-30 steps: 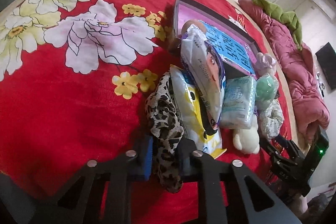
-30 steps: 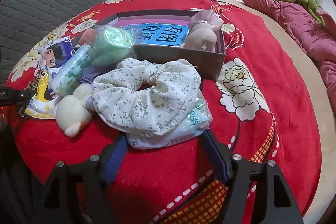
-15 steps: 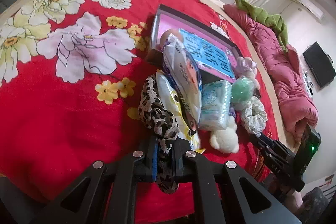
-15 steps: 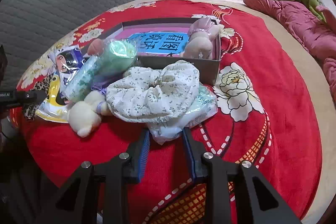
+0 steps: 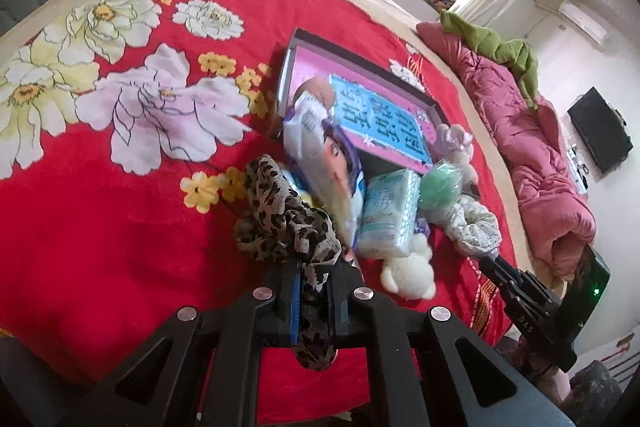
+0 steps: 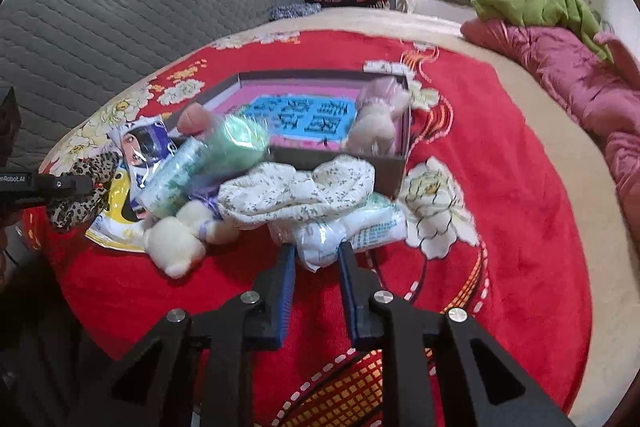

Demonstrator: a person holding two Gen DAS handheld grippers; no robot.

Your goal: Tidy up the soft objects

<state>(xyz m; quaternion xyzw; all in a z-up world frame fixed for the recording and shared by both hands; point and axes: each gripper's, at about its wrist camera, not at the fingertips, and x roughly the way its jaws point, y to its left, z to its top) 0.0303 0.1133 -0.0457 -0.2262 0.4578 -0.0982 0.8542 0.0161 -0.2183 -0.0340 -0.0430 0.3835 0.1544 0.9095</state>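
Note:
My left gripper (image 5: 314,275) is shut on a leopard-print scrunchie (image 5: 280,223), which hangs bunched from its fingers just over the red floral bedspread (image 5: 100,207). My right gripper (image 6: 316,255) has its jaws closing, and they pinch the near corner of a white tissue pack (image 6: 356,231). A white floral scrunchie (image 6: 296,191) lies on that pack. Behind them stands an open dark box (image 6: 394,171) with a pink and blue floor and a pale plush toy (image 6: 376,123) inside.
Between the two grippers lie a green ball in a wrapper (image 6: 236,143), a second tissue pack (image 5: 386,215), a cartoon-printed bag (image 5: 324,163) and a white plush (image 6: 176,239). A pink quilt (image 6: 580,83) runs along the right. A grey padded headboard (image 6: 120,15) is at the back left.
The right jaws closed from wide apart onto the tissue pack's corner. The left gripper tightened on the leopard scrunchie and lifted it. Both views pulled back and up a little.

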